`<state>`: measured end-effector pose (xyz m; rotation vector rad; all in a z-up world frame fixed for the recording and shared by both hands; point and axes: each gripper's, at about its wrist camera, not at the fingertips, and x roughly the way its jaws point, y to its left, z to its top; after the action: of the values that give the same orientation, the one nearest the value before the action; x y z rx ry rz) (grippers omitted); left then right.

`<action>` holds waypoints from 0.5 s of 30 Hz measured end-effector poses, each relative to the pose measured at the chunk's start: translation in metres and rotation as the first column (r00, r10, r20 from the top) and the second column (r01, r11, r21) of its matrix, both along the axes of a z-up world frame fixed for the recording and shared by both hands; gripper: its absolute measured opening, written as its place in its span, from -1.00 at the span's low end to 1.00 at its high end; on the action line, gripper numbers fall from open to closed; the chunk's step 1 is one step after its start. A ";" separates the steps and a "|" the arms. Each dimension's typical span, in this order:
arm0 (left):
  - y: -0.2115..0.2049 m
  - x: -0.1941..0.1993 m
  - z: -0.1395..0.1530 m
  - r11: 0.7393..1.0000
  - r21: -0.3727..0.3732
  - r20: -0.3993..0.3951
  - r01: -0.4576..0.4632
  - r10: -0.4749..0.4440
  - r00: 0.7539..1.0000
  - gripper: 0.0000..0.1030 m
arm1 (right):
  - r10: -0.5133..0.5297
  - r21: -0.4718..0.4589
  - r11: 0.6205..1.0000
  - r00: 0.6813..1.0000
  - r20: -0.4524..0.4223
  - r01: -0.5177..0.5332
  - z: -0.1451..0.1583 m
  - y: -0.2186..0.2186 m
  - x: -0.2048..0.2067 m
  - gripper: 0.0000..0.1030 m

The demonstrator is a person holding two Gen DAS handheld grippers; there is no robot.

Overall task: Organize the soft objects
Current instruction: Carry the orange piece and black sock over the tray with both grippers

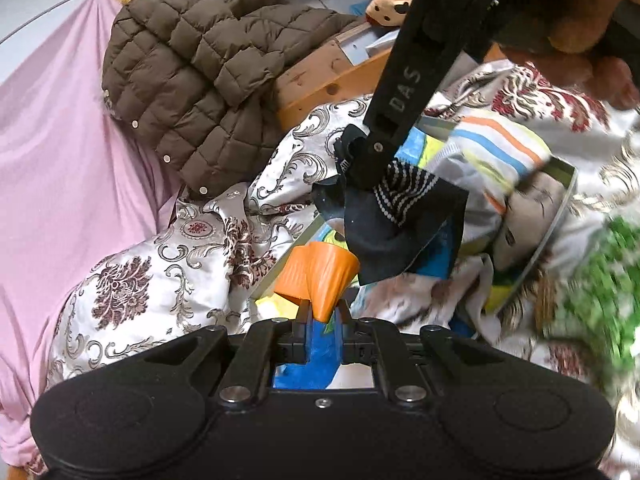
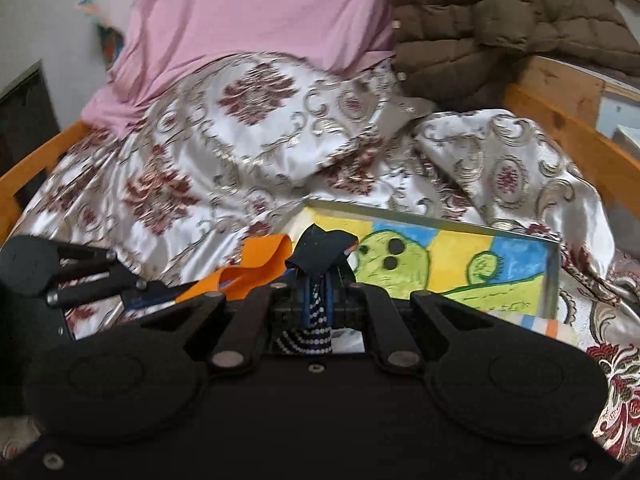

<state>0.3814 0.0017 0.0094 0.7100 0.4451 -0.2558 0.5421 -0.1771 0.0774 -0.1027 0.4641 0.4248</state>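
dark sock [image 1: 396, 236], white-dotted stripes

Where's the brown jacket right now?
The brown jacket is draped over the wooden bed rail at the upper left of the left wrist view, between the pink sheet and the patterned quilt.

One brown quilted jacket [image 1: 192, 92], one pink sheet [image 1: 60, 168], one framed painting [image 2: 460, 264], one orange cloth [image 1: 316, 276], one dark striped cloth [image 1: 400, 216].

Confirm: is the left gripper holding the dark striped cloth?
No. The left gripper pinches an orange cloth; the dark striped cloth hangs from the right gripper.
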 end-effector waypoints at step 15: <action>-0.042 0.036 -0.034 0.999 -0.043 -0.071 -0.018 0.015 0.997 -0.77 | -0.188 0.022 0.982 0.981 -0.051 0.189 -0.043 -0.073 0.023 -0.95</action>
<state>0.4171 -0.0408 -0.0243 0.6557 0.5107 -0.2746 0.5651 -0.2497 0.0349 -0.0223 0.5108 0.2476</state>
